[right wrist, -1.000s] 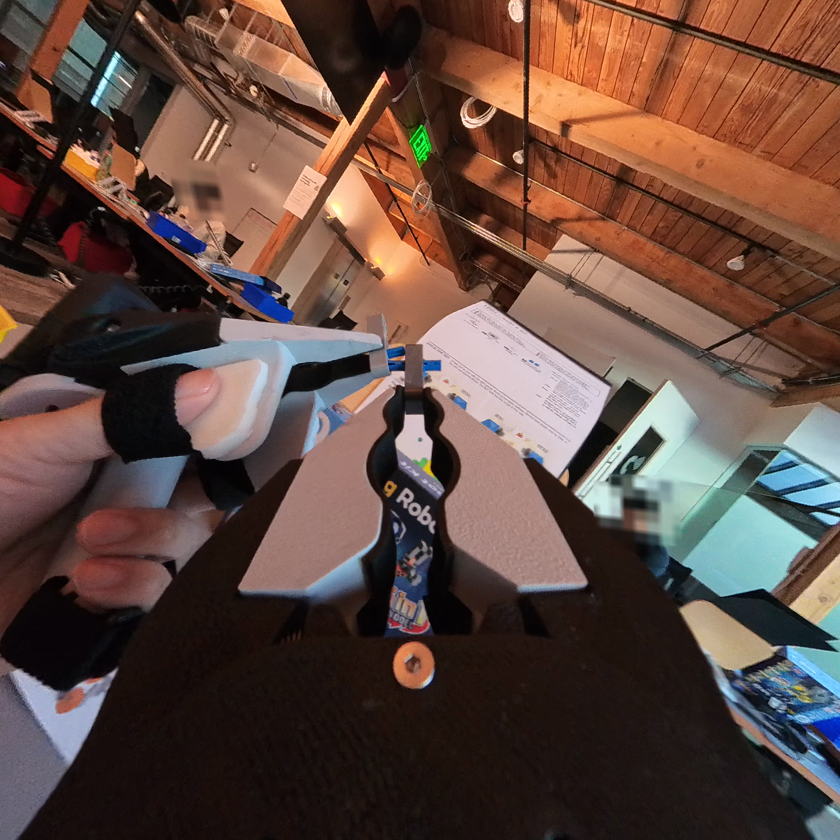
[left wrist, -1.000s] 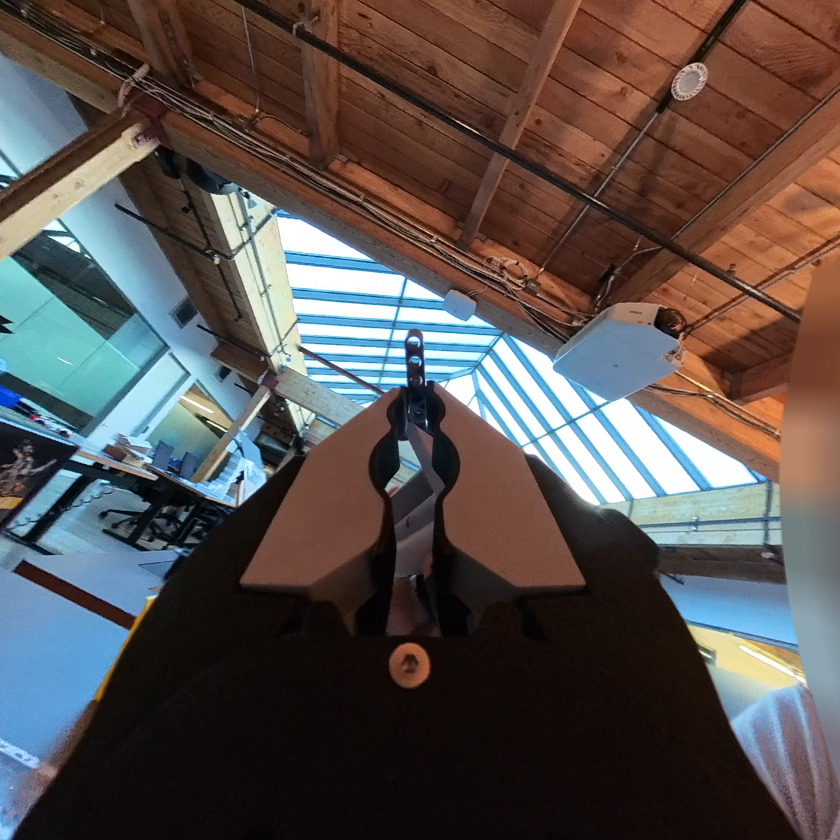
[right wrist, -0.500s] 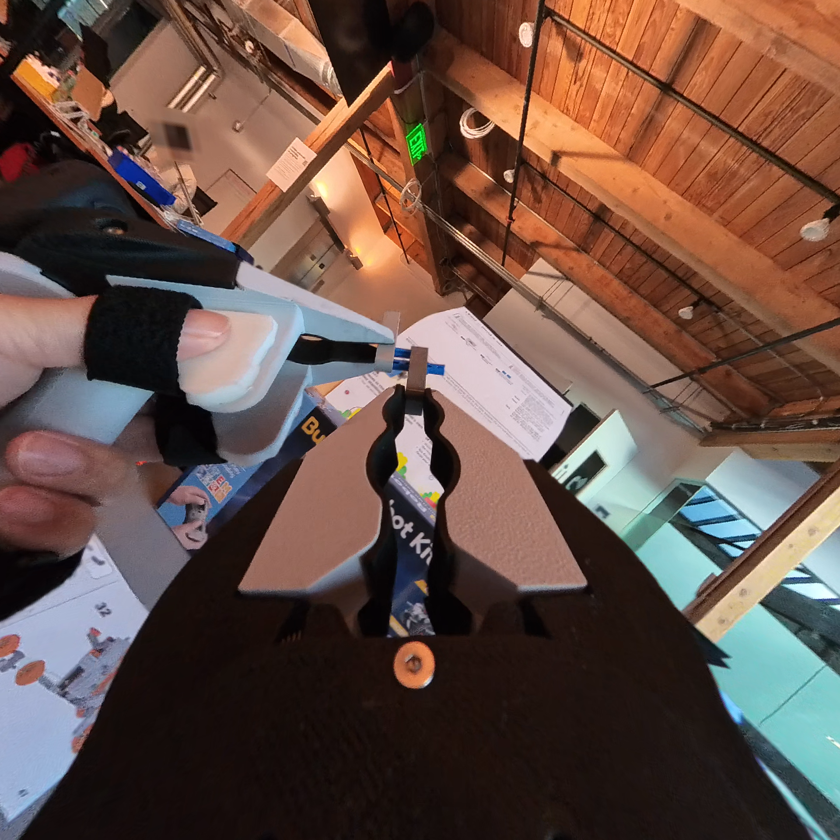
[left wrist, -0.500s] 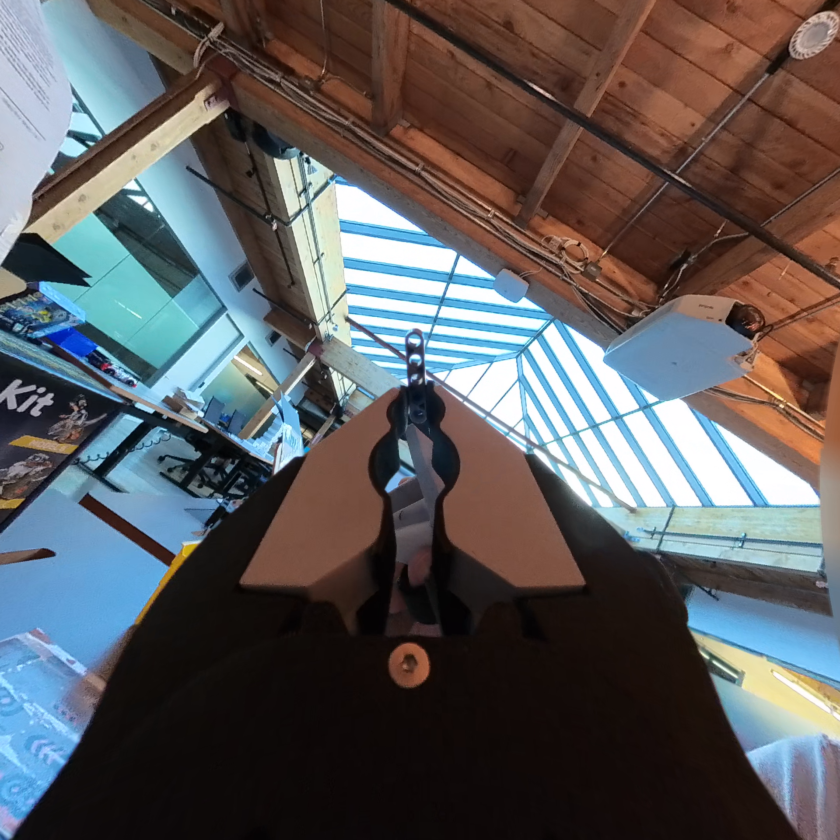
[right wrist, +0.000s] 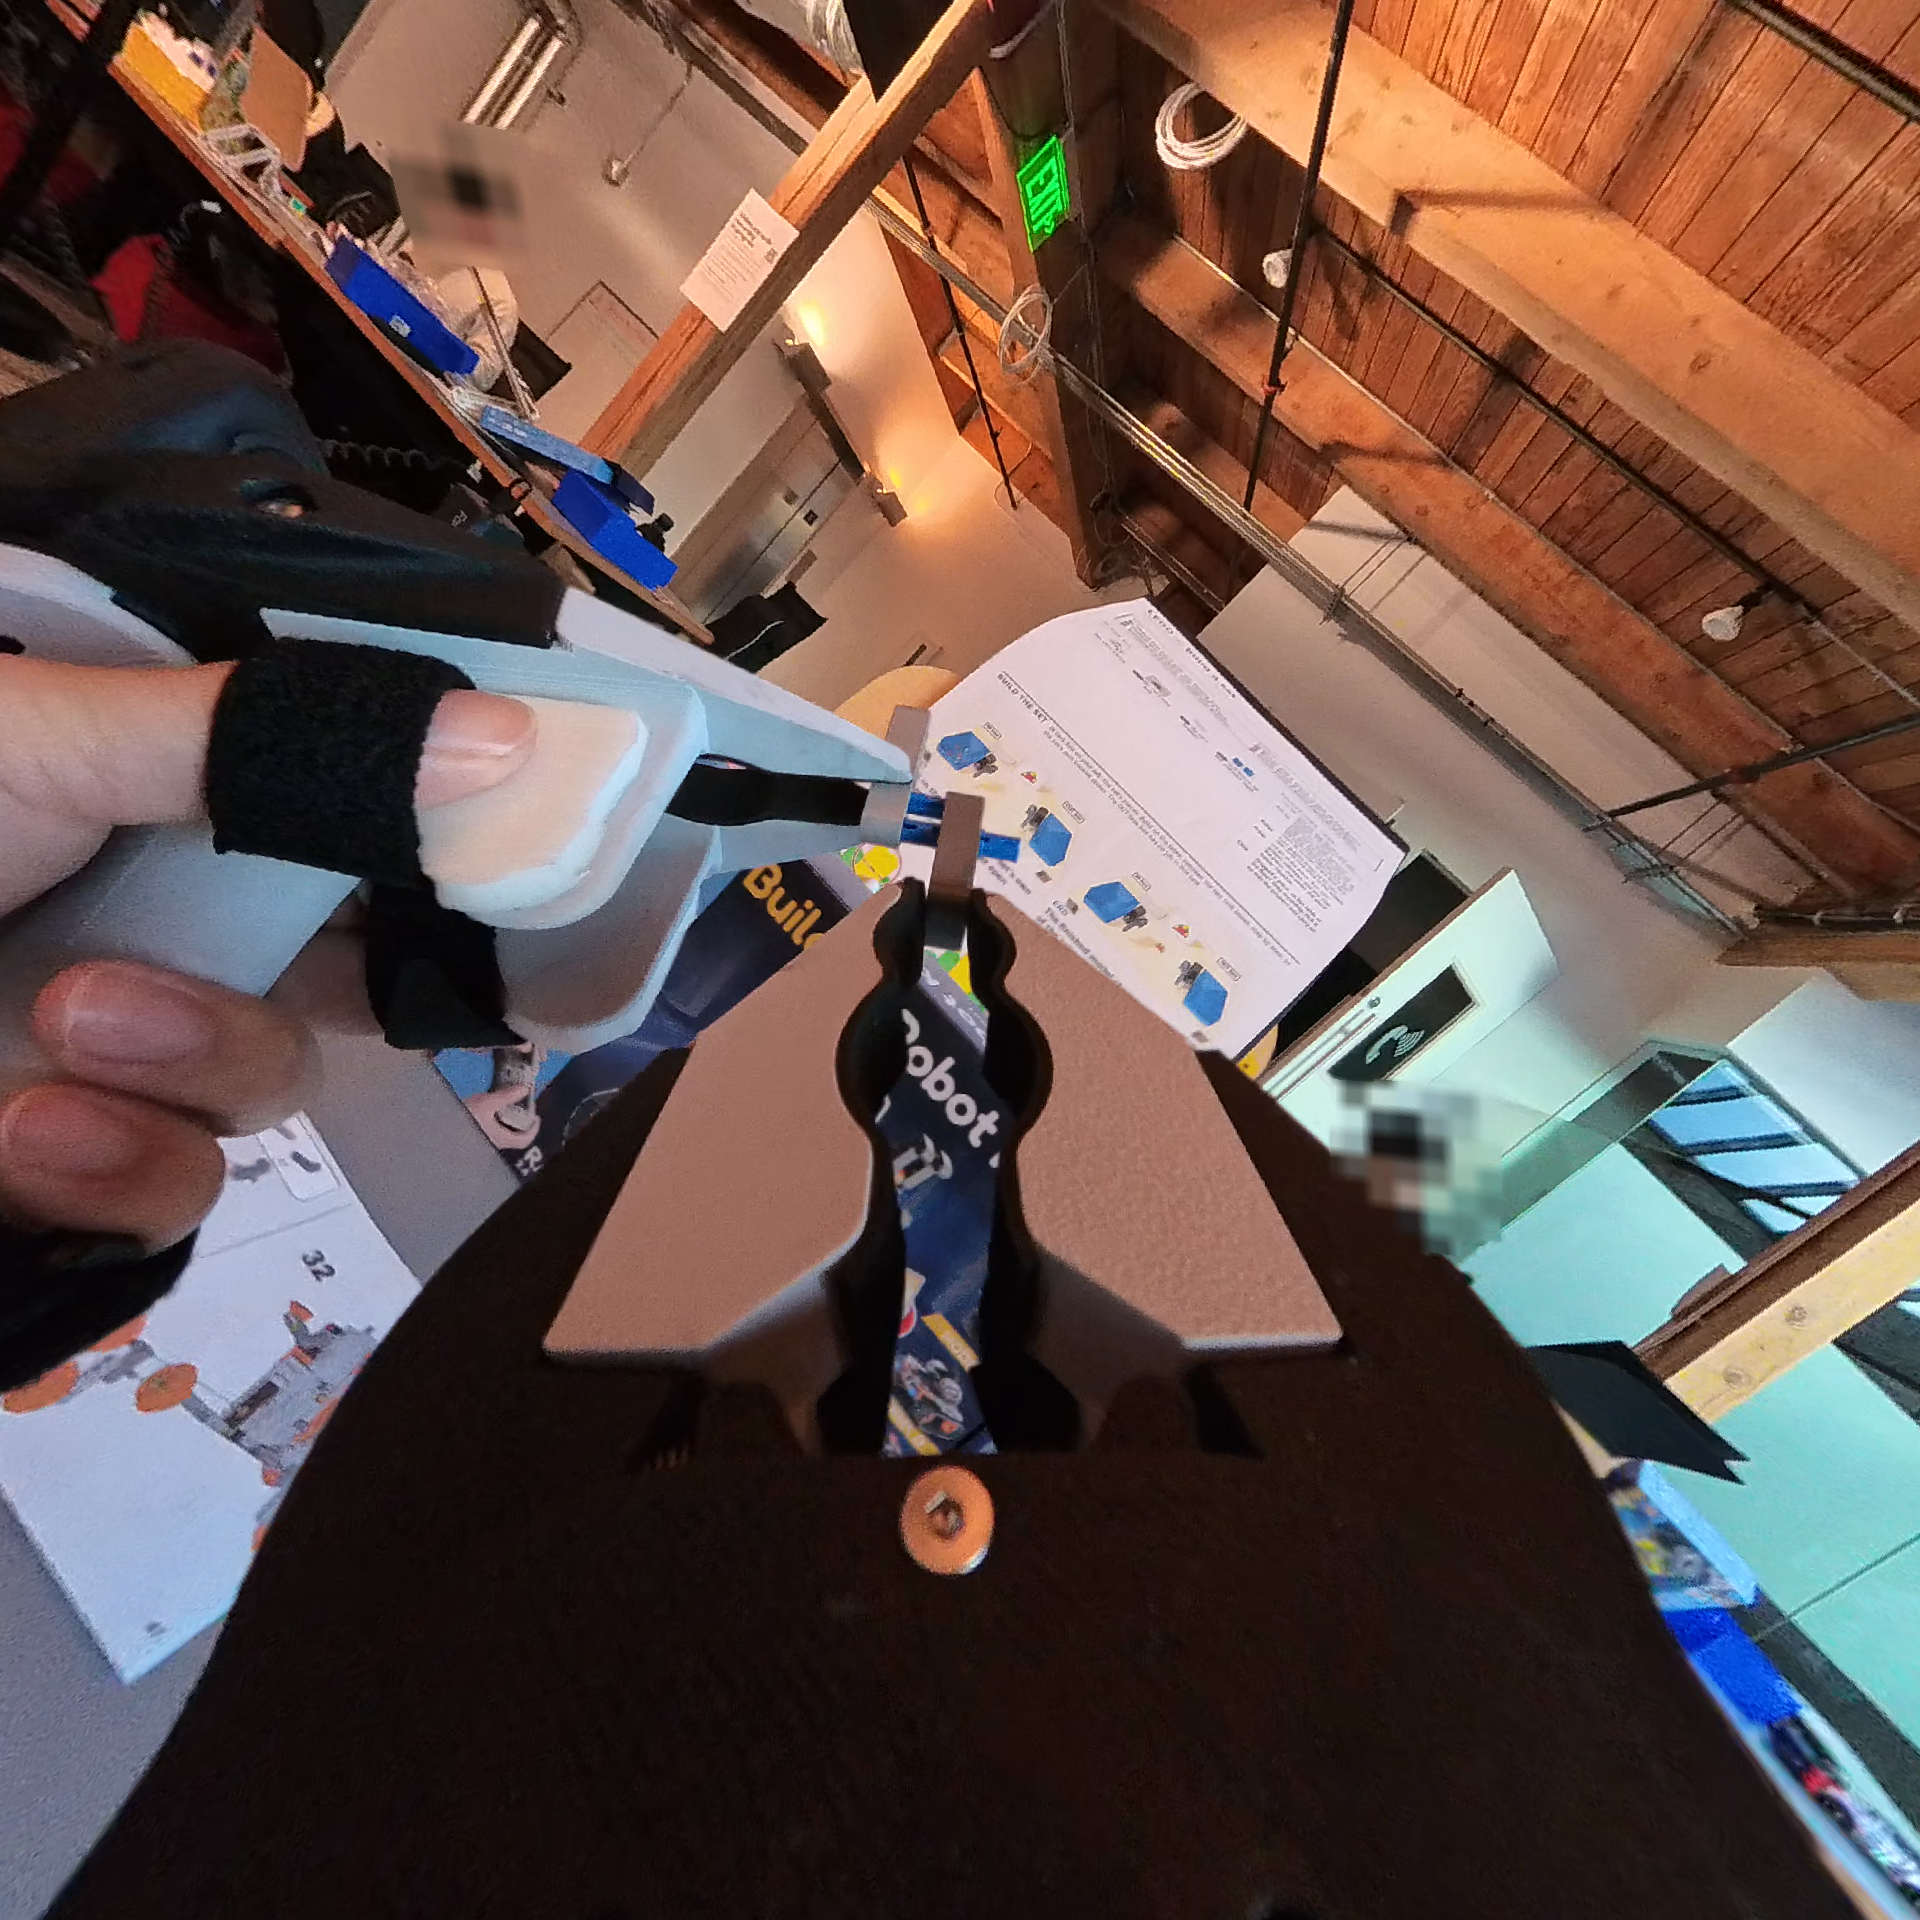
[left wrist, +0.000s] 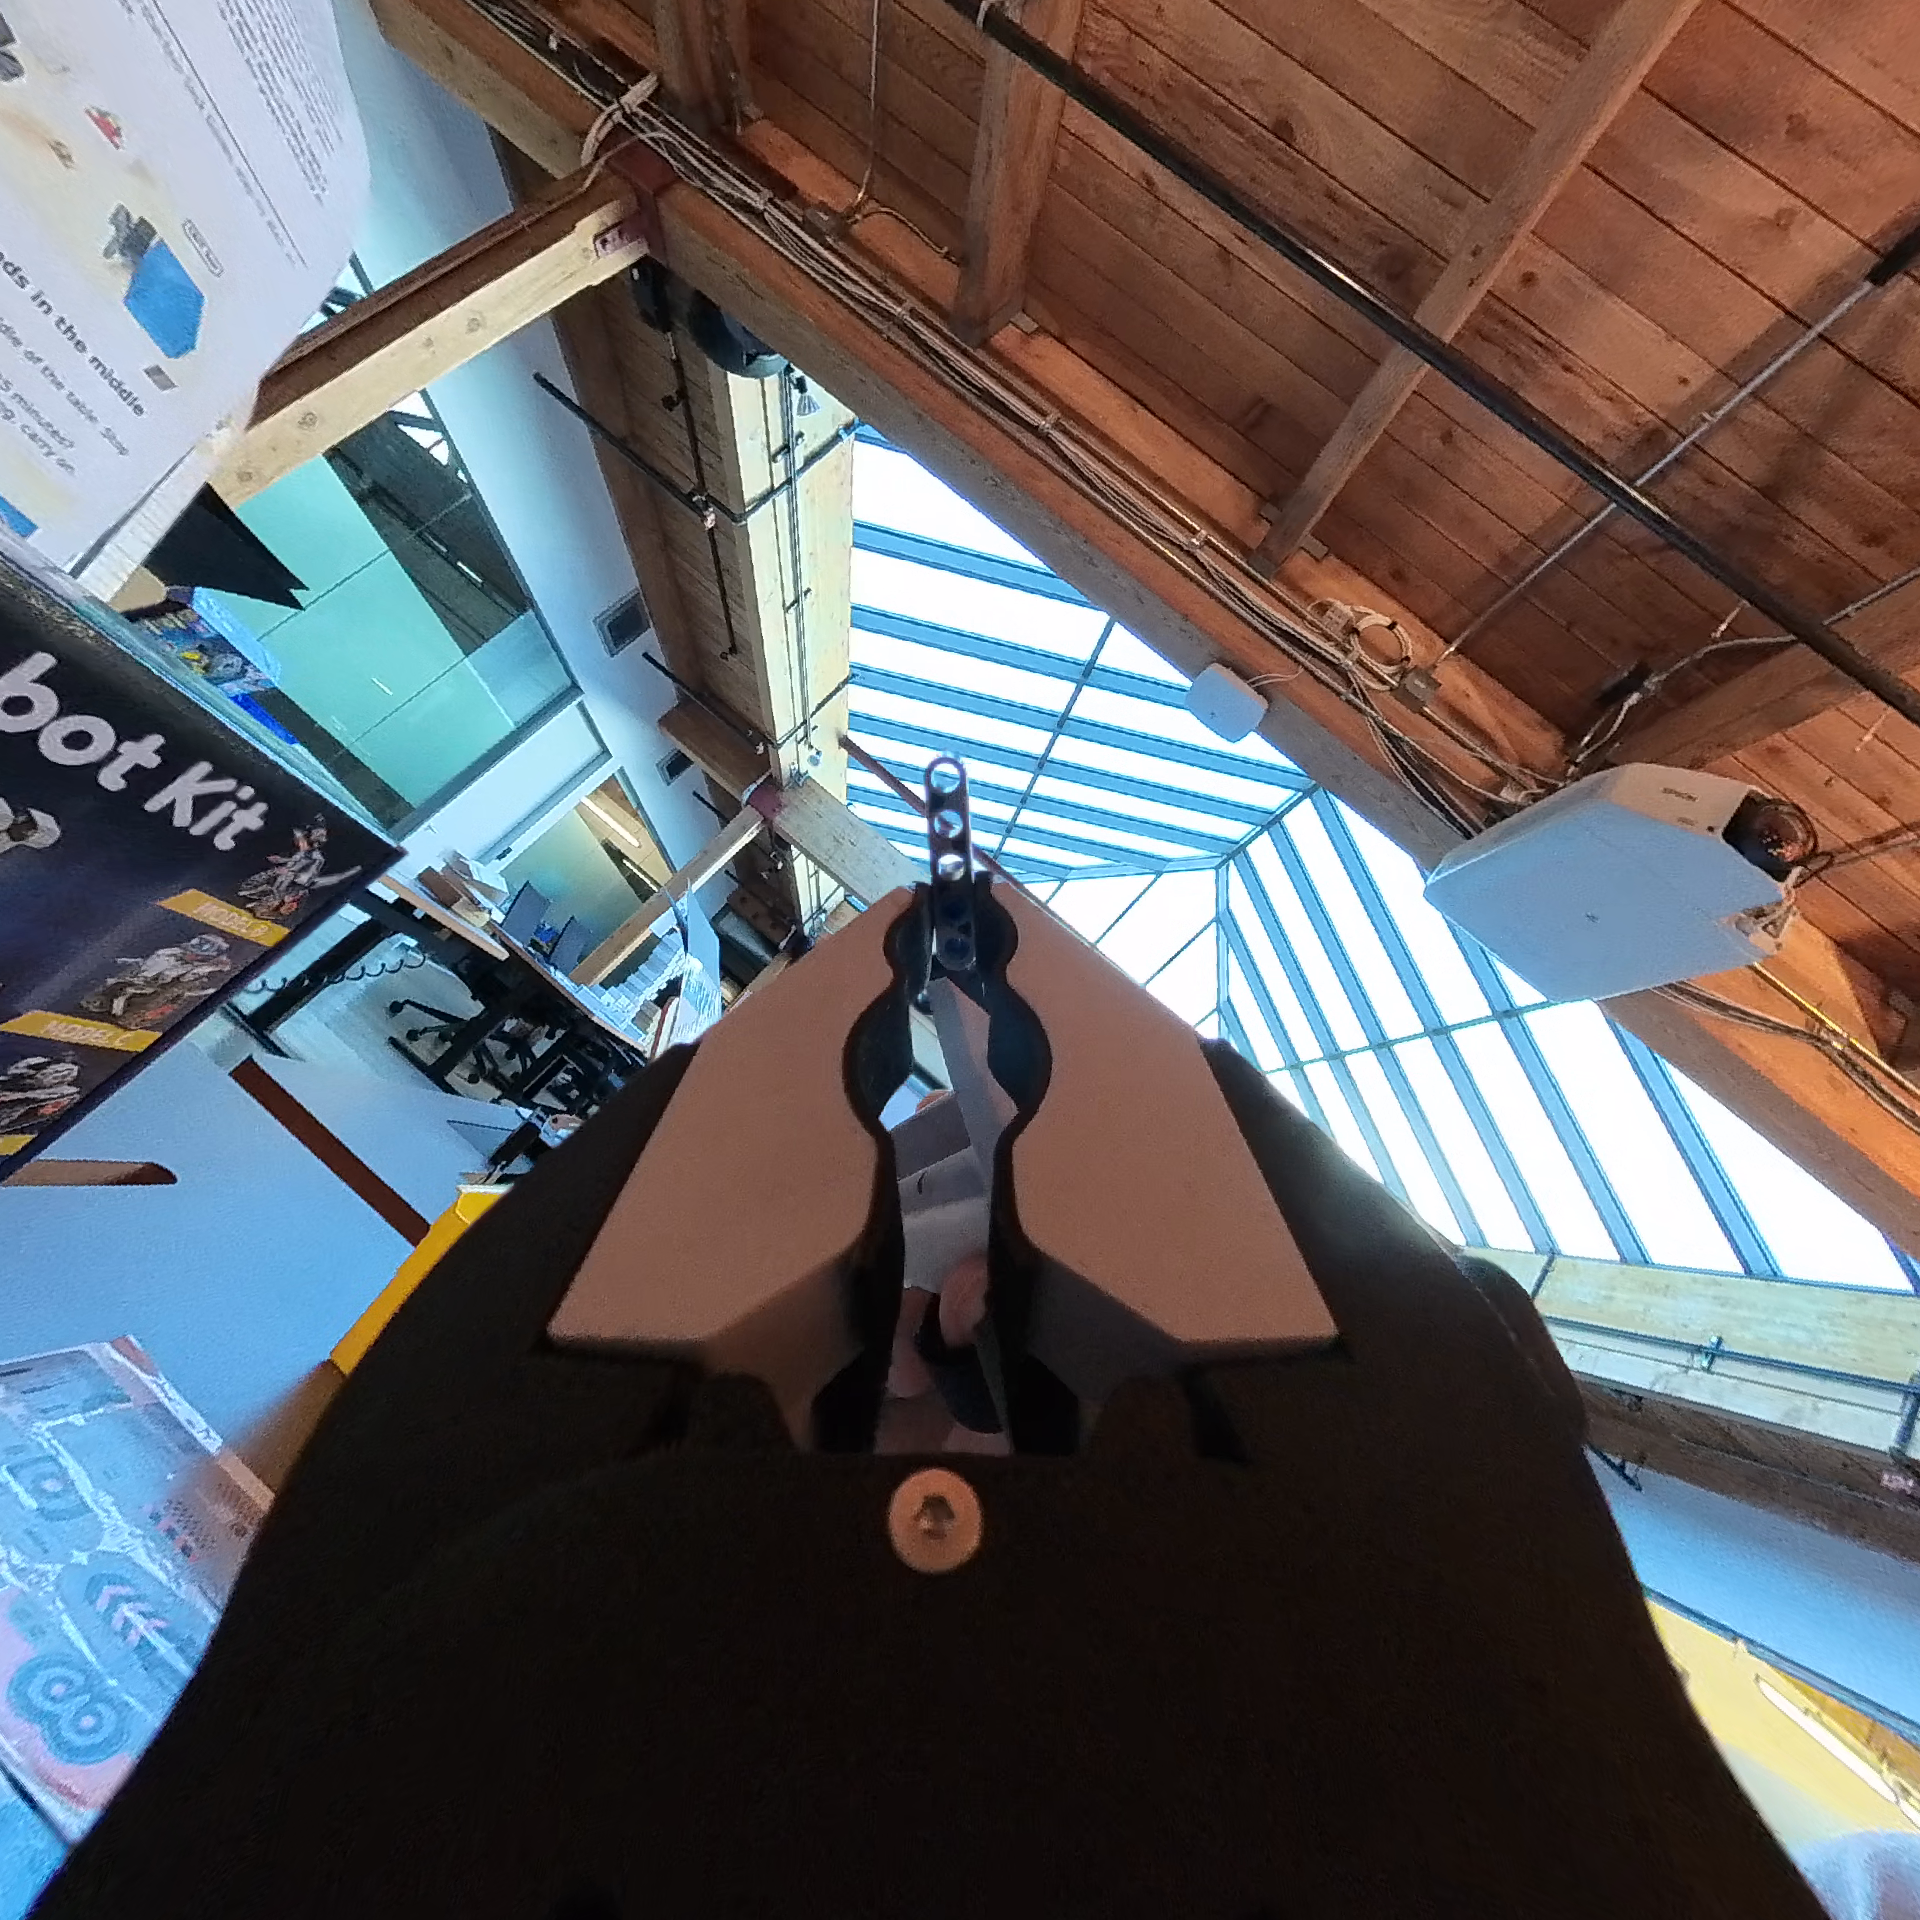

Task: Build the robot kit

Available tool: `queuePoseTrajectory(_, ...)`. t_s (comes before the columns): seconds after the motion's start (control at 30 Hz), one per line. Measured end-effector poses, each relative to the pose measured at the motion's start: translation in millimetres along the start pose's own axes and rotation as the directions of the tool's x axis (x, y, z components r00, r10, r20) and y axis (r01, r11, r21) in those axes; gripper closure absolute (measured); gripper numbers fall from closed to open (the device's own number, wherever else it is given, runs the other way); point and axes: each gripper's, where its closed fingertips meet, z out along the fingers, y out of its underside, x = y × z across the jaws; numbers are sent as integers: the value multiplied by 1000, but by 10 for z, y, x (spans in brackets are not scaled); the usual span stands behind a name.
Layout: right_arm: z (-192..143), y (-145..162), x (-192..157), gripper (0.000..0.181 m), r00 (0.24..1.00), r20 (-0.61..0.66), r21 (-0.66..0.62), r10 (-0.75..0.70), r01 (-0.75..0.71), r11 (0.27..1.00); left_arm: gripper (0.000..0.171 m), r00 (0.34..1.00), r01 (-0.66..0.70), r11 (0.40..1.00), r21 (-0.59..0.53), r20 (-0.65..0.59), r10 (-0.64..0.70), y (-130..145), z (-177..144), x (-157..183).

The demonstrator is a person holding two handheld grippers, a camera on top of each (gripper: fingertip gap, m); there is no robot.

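overhead, the left gripper points up at a wooden beamed ceiling and a glass skylight, its jaws pinched tight on a thin dark perforated plastic beam that sticks out past the tips. the right gripper is likewise closed, clamping a small grey flat plastic piece which touches a blue plastic pin at the left gripper's tips, with a white printed instruction sheet and a dark printed kit box behind
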Motion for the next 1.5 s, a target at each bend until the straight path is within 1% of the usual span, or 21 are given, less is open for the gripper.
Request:
queuePoseTrajectory(0.27,-11,-20,13,176,999,-31,2,25,-25,1000,168,1000,-14,999,-32,-3,13,2,8,26)
queuePoseTrajectory(0.4,-7,-75,-5,176,994,-104,7,17,-16,1000,167,998,-56,998,17,7,56,-26,0,77)
queuePoseTrajectory(0.5,25,-76,-67,176,993,-116,22,11,-8,1000,167,1000,-24,998,53,15,23,-75,-44,62)
queuePoseTrajectory(0.63,23,-59,-60,175,991,-126,47,45,-39,998,167,1000,18,998,53,9,-18,-66,-43,45)
queuePoseTrajectory(0.73,17,-58,-51,175,990,-124,57,65,-58,997,167,999,-47,998,41,25,46,-53,-37,57)
queuePoseTrajectory(0.9,40,-65,-97,175,988,-83,65,127,-122,990,168,981,-185,982,28,70,183,-81,-50,85)
queuePoseTrajectory(1.1,32,-106,-86,174,976,-49,93,212,-207,974,167,973,-224,974,8,63,223,-75,-33,137)
queuePoseTrajectory(1.2,34,-94,-77,175,971,-46,81,235,-231,970,167,965,-256,967,-6,60,256,-53,-19,168)
queuePoseTrajectory(1.27,19,-123,-66,175,974,-43,96,221,-216,972,168,958,-280,960,-16,60,280,-58,-19,177)
queuePoseTrajectory(1.37,0,-124,-49,175,986,-43,83,161,-157,984,168,945,-320,947,-36,60,321,-38,-7,197)
queuePoseTrajectory(1.5,-33,-178,-35,176,993,-63,71,100,-95,993,167,941,-337,941,-32,29,338,-25,2,245)
